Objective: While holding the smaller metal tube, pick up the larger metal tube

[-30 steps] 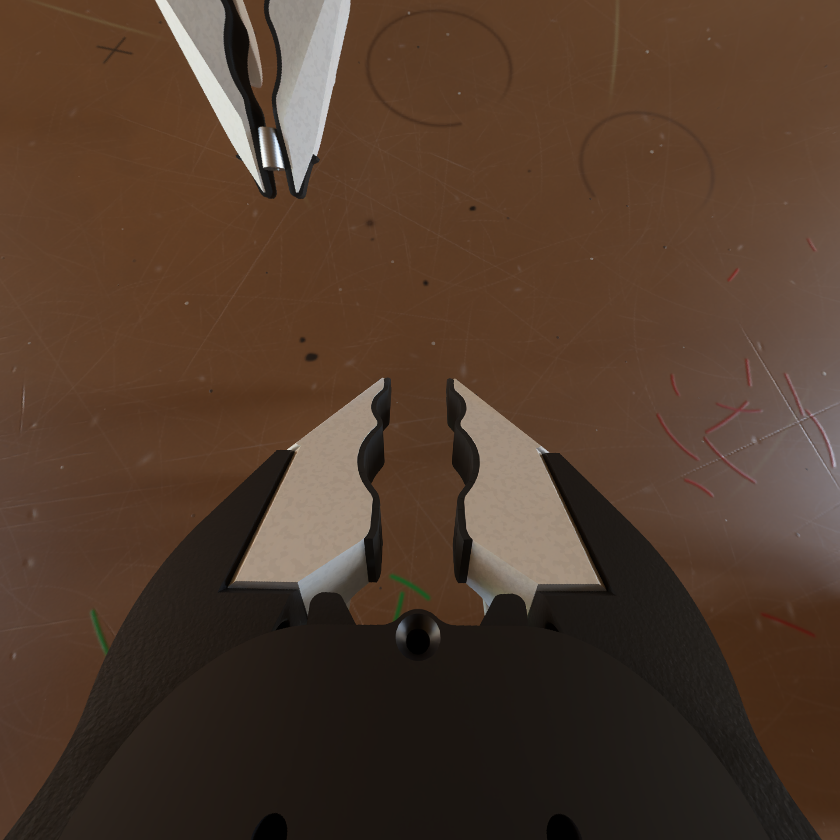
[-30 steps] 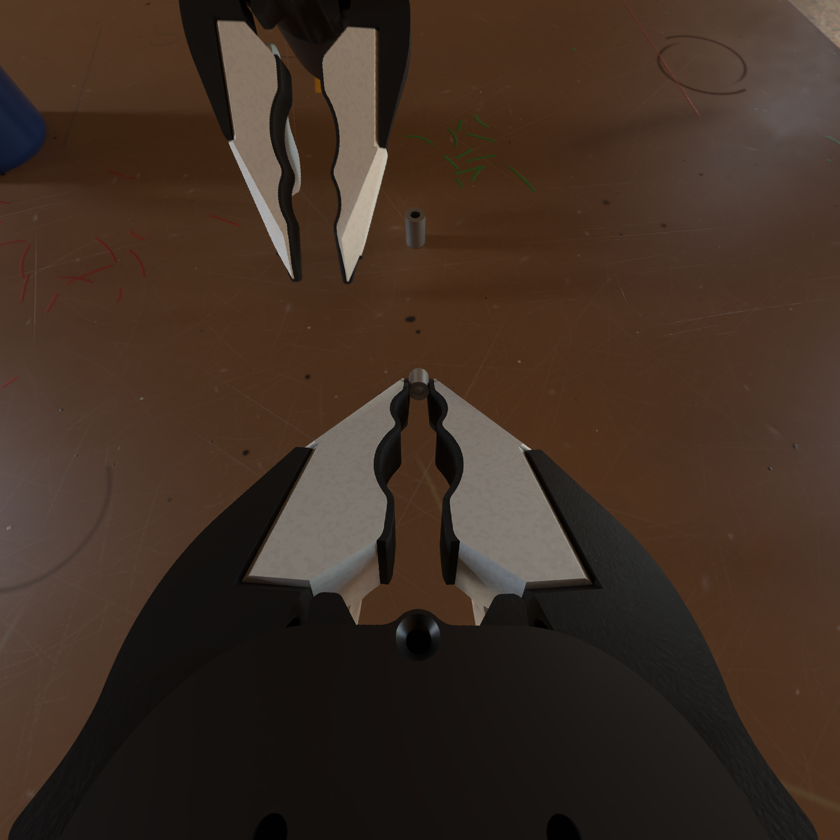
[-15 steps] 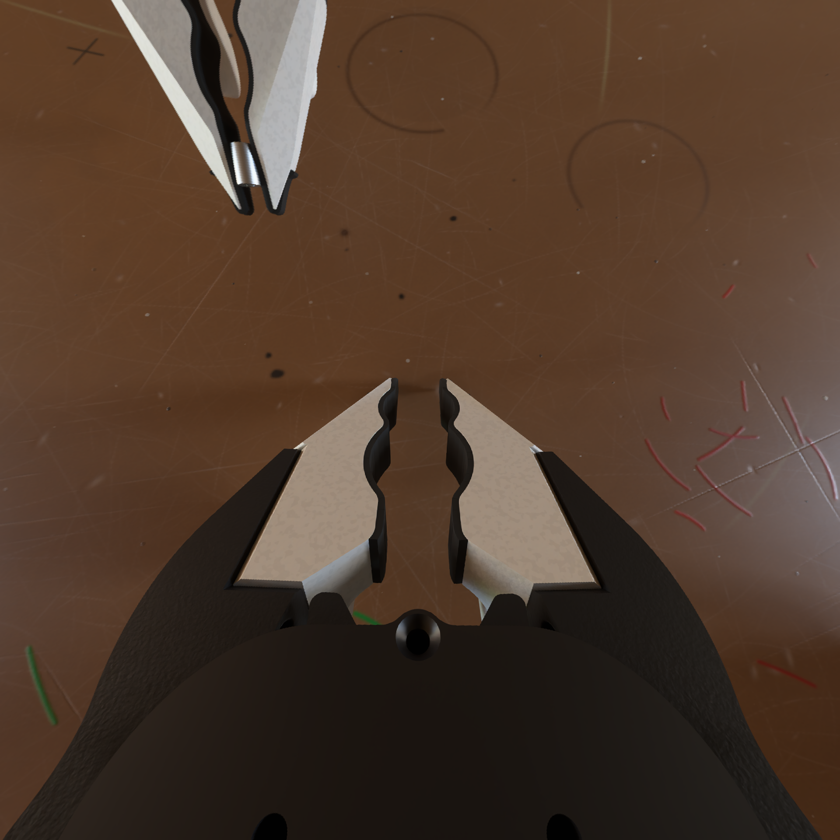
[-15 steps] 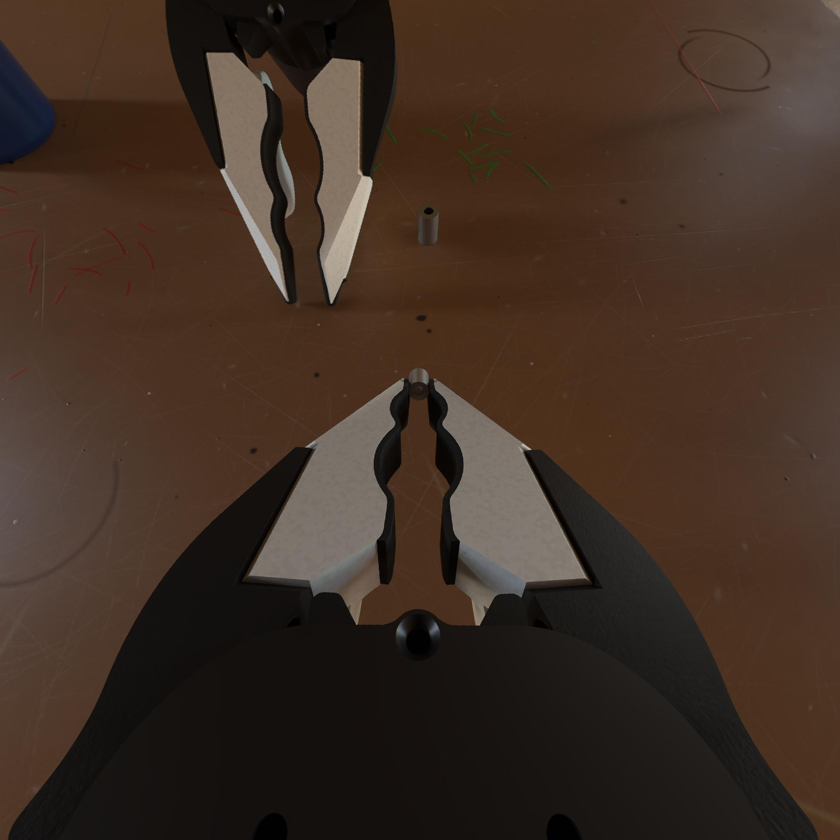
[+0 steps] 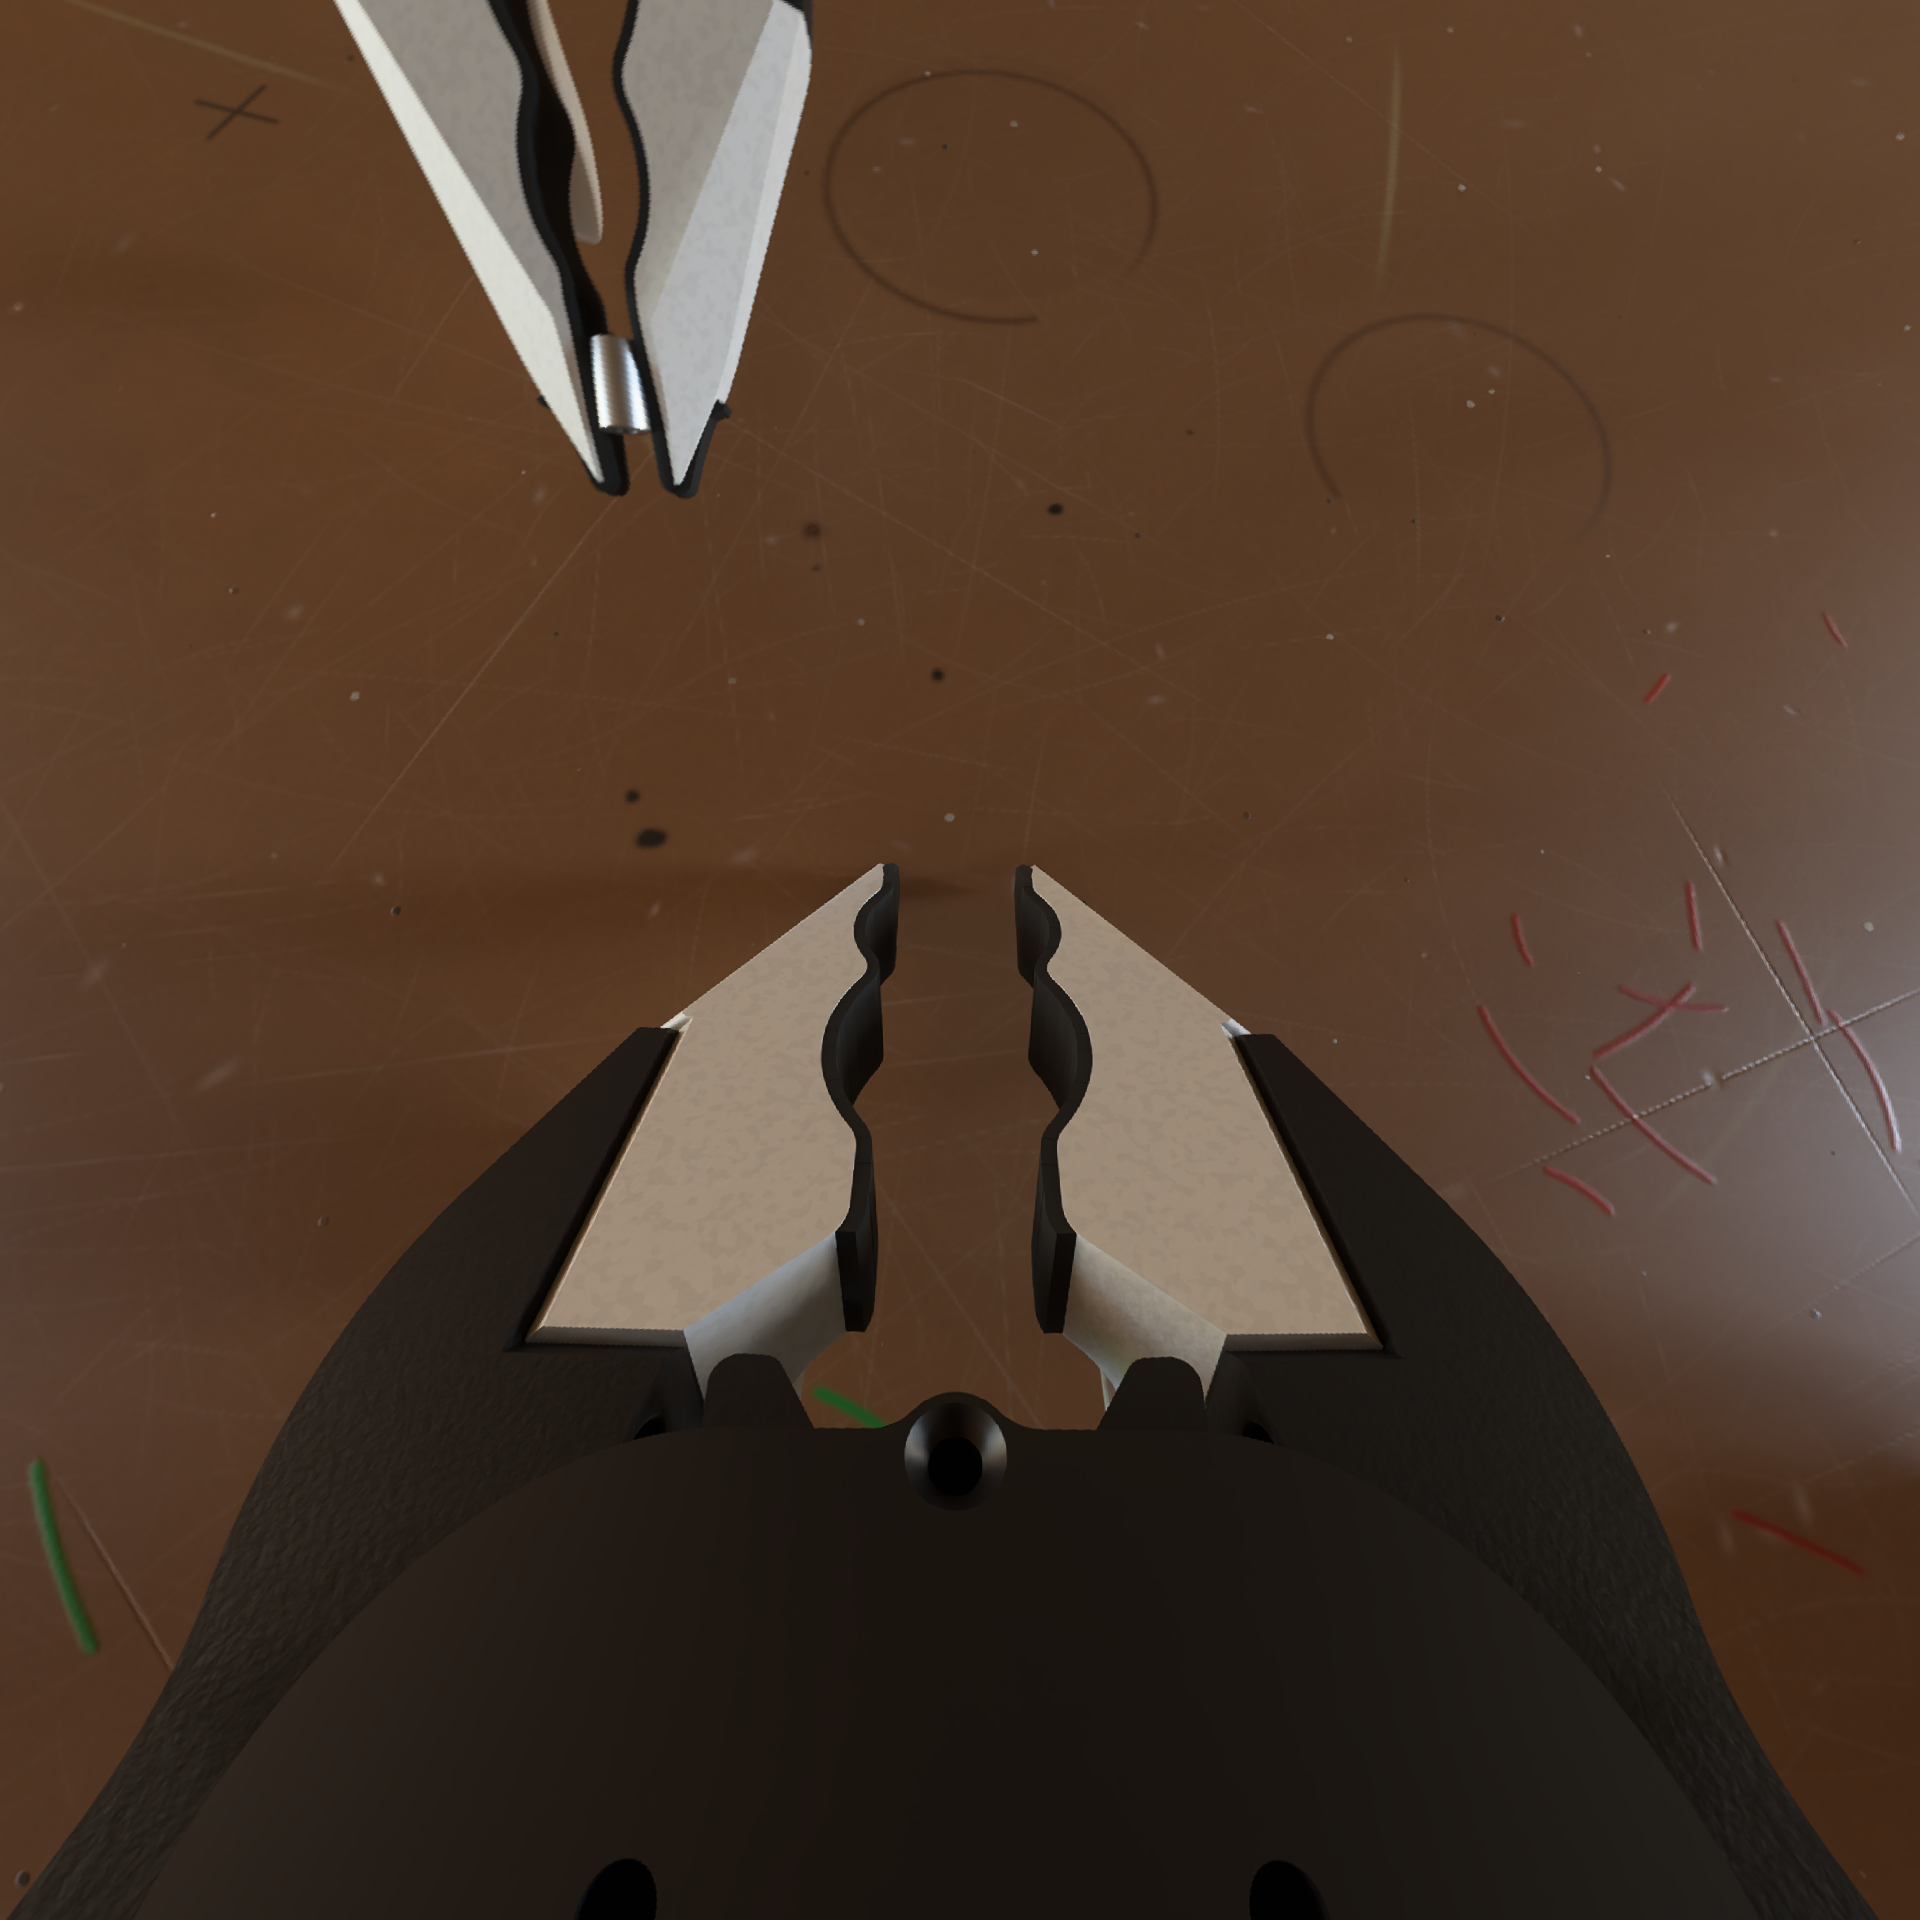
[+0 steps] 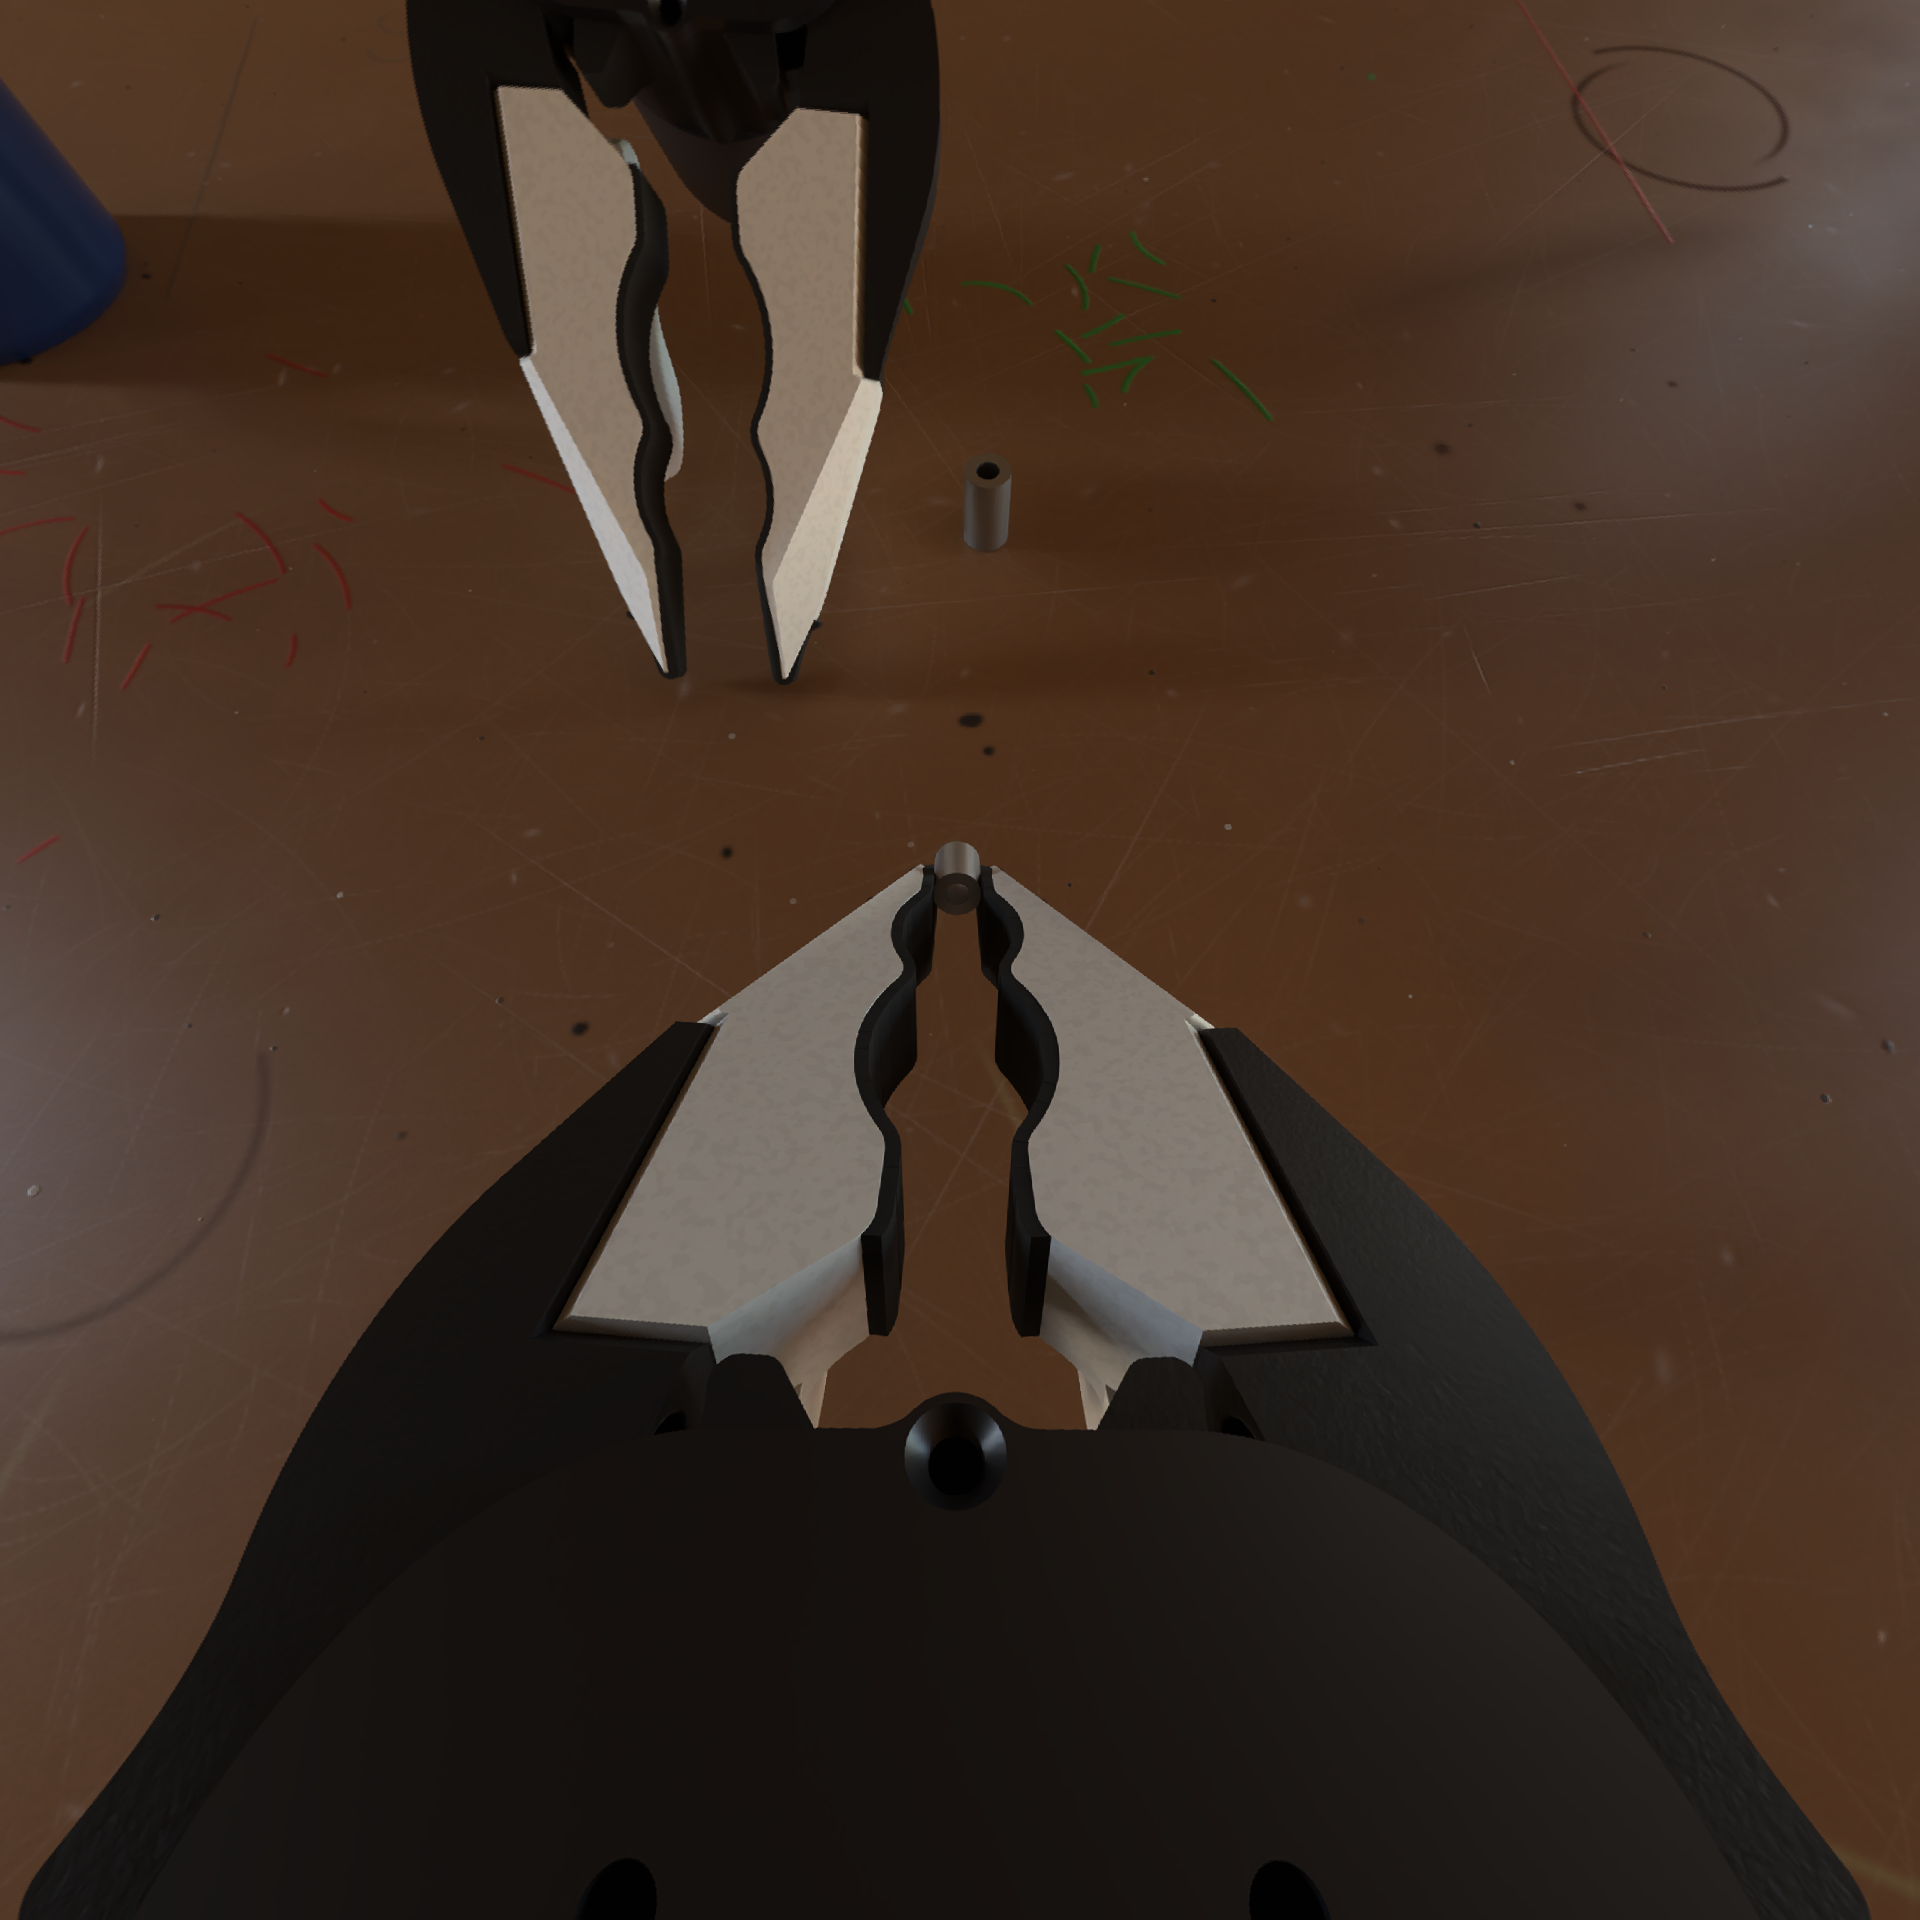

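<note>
We take this for a workshop: a scuffed brown worktop [image 6: 1455,831] with pencilled circles [image 5: 987,197], and green wire clippings [image 6: 1122,332] at upper right.

Dim, warm light leaves soft shadows on the scratched brown tabletop [image 6: 1455,831], with wide-angle stretching at frame edges.

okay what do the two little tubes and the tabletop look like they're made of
Smaller tube: bright ridged silver, likely bare metal. Larger tube: dull dark grey, probably metal with a matte finish. Tabletop: brown, faintly glossy, finely scratched; material unclear.
</note>
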Tool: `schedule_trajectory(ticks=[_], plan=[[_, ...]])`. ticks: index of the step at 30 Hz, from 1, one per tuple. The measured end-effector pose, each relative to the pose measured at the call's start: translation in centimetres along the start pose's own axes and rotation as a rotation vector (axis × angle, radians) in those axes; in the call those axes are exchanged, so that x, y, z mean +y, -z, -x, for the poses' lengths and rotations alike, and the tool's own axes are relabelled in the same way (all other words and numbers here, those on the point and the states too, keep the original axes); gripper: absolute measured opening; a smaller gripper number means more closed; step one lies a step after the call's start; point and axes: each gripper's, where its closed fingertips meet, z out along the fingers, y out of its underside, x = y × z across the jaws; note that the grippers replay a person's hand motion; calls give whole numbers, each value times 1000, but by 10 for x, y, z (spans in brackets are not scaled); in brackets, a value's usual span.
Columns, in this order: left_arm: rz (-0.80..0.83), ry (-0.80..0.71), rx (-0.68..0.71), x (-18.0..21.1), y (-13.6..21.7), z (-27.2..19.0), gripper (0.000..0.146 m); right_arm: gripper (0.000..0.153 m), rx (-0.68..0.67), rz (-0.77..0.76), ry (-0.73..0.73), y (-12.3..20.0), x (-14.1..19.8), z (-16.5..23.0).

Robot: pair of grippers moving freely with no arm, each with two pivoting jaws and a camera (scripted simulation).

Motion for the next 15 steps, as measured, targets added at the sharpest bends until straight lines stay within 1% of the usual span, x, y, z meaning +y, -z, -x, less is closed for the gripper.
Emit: schedule_trajectory(ticks=[5,9,15], plan=[[3,-33,-23,-3,-5,-1,22,7,-3,1,-3,-2,1,0],[2,-24,-38,-3,-5,2,23,7,-8,6,-5,-3,2,1],[-30,0,-49,-7,-2,5,36,7,-6,5,-7,-3,2,1]])
